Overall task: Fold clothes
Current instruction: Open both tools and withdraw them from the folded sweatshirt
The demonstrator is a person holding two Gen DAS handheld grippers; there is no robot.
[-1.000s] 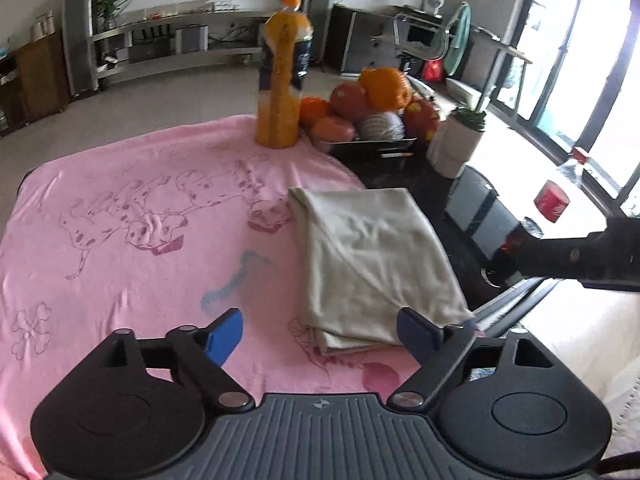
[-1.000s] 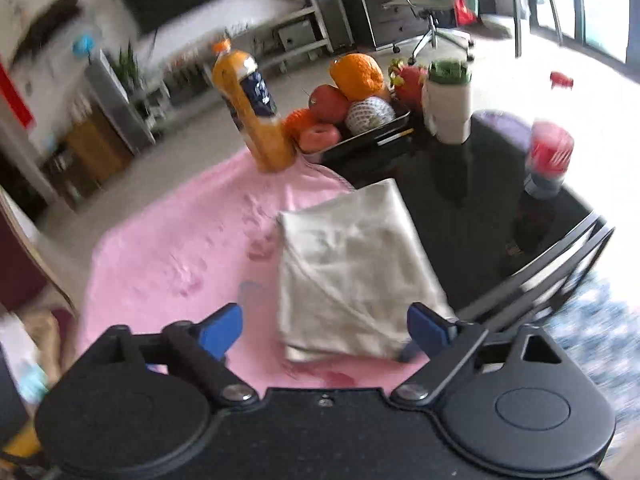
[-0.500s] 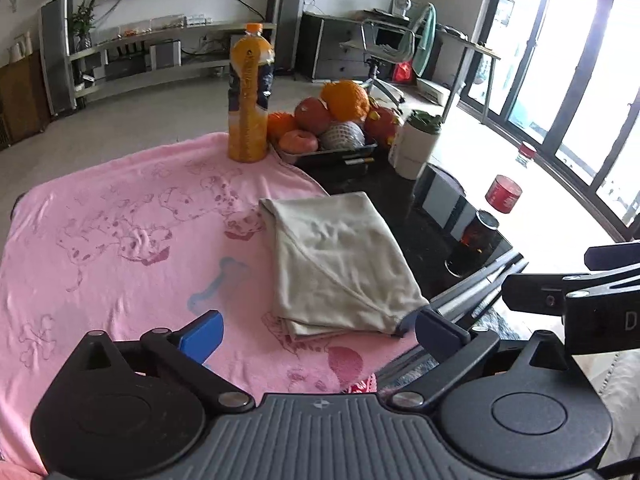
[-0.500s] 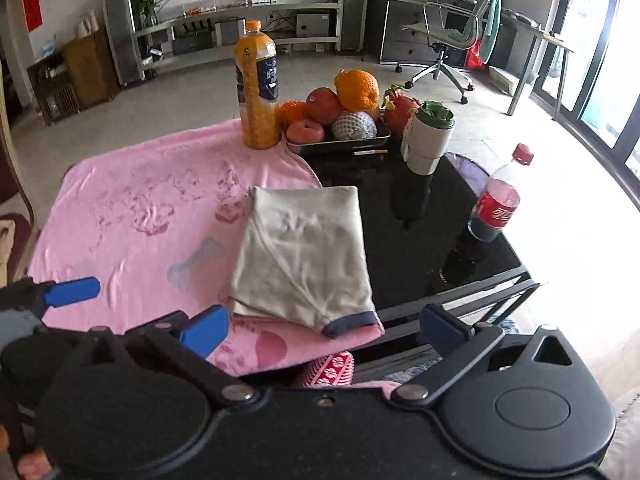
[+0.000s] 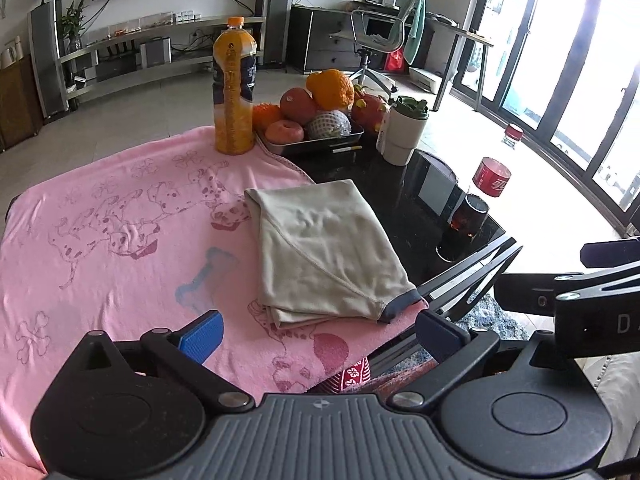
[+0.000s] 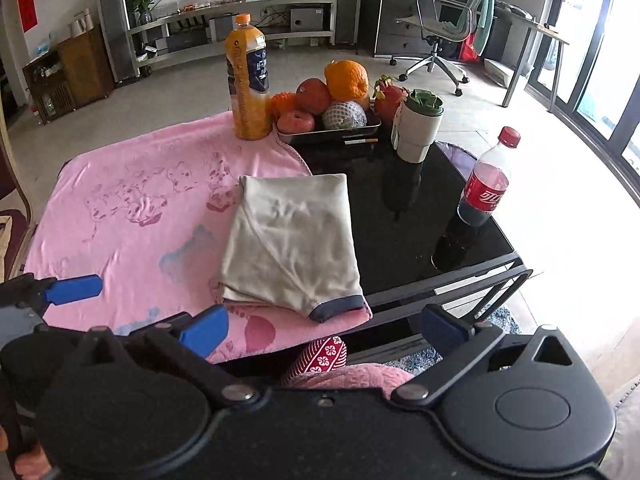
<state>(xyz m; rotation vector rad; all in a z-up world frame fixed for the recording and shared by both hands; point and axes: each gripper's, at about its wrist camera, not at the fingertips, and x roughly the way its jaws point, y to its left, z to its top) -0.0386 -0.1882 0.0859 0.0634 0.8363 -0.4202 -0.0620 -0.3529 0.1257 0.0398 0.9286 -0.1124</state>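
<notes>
A beige garment (image 5: pixel 324 248) with a dark cuff lies folded into a flat rectangle on the pink dog-print towel (image 5: pixel 112 240), near the table's front edge. It also shows in the right wrist view (image 6: pixel 292 240). My left gripper (image 5: pixel 318 330) is open and empty, held back from the table's front edge, just short of the garment. My right gripper (image 6: pixel 324 326) is open and empty, also held back from that edge. The left gripper's blue fingertip (image 6: pixel 72 290) shows at the left of the right wrist view. The right gripper's body shows at the right of the left wrist view.
An orange juice bottle (image 6: pixel 248 84), a fruit tray (image 6: pixel 332 128), a white cup with a green lid (image 6: pixel 418 128) and a cola bottle (image 6: pixel 486 184) stand on the black glass table (image 6: pixel 400 220) behind and right of the garment. A red patterned cloth (image 6: pixel 320 356) lies below the table's front edge.
Both grippers have pulled back and up, away from the folded garment. The garment stays flat on the towel. Both stay open.
</notes>
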